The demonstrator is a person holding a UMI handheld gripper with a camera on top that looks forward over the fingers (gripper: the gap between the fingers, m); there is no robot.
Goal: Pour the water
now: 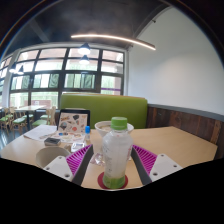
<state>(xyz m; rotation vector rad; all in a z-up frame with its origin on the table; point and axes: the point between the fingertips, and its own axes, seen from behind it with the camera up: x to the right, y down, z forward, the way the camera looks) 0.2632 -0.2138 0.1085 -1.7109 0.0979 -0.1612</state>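
A clear plastic bottle (116,150) with a green cap and a green base stands upright on a red coaster (113,181) on the wooden table (175,140). It stands between the fingers of my gripper (115,150), whose magenta pads (82,157) flank it with a small gap at each side. The gripper is open. A clear glass (97,131) stands just behind the bottle to its left, partly hidden by it.
A tablet or picture stand (73,122), papers (40,132) and a small dark object (52,142) lie on the table to the left. A green bench (125,106) runs behind the table, with large windows (50,75) beyond.
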